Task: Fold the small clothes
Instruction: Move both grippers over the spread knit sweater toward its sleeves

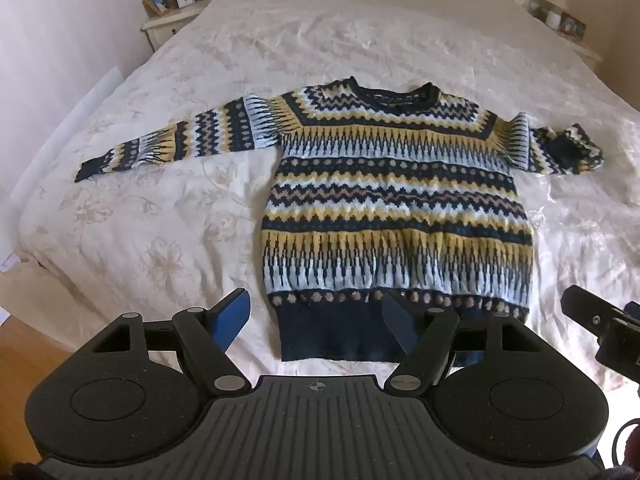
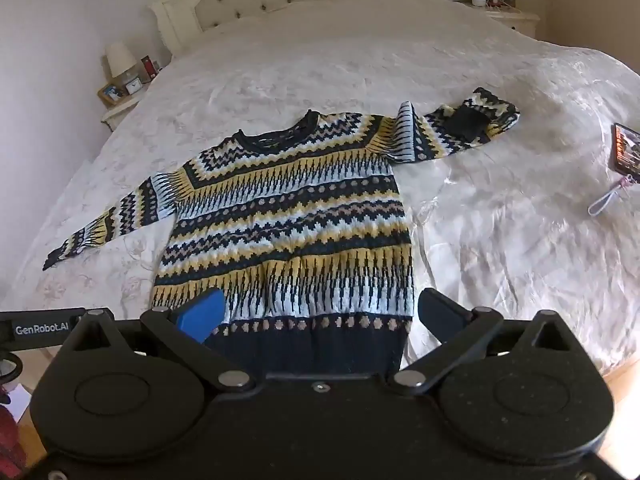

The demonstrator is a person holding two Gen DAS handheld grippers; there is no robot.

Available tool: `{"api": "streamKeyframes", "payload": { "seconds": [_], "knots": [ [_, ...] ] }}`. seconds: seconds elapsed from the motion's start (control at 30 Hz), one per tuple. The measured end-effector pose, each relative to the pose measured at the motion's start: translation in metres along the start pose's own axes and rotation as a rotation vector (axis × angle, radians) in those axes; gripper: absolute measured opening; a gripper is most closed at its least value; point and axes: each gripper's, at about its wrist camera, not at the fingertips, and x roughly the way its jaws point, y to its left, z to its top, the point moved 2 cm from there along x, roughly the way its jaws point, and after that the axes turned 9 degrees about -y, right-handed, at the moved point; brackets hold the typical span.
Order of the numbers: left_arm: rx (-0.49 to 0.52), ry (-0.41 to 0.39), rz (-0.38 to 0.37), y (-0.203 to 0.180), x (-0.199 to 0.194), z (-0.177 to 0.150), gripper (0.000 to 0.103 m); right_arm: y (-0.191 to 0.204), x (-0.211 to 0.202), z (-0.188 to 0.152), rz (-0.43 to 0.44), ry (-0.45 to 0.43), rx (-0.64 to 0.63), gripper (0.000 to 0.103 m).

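Observation:
A patterned knit sweater (image 1: 392, 200) in navy, yellow and pale blue lies flat, front up, on the white bed; it also shows in the right wrist view (image 2: 292, 216). Its left sleeve (image 1: 168, 144) lies stretched out straight. Its right sleeve (image 1: 560, 144) is bent back on itself, with the dark cuff on top (image 2: 468, 122). My left gripper (image 1: 316, 320) is open and empty, hovering over the left part of the navy hem (image 1: 336, 332). My right gripper (image 2: 316, 316) is open and empty above the hem's right part (image 2: 312, 344).
The white floral bedspread (image 1: 160, 220) covers the bed. A phone with a looped strap (image 2: 624, 156) lies on the bed at the far right. Nightstands with frames and lamps stand at both sides of the headboard (image 1: 172, 4) (image 2: 504, 4). Wooden floor (image 1: 24, 360) shows at the near left.

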Motion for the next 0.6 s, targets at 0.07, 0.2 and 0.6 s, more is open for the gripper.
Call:
{"api": "streamKeyframes", "payload": {
  "seconds": [0.07,0.2,0.6],
  "knots": [
    [0.008,-0.007,0.006,-0.0011,-0.0016,-0.0014,0.072,-0.0007,-0.0024,-0.0003,-0.005,-0.004,0.003,0.102],
    [0.022,-0.02,0.004,-0.0047,-0.0045,-0.0032,0.072,-0.0023,-0.0046,0.0008,-0.005,-0.006,0.007,0.102],
    [0.023,-0.062,-0.029,-0.0071,-0.0079,-0.0044,0.072,-0.0069,-0.0054,0.0049,-0.007,-0.006,0.007,0.102]
  ]
}}
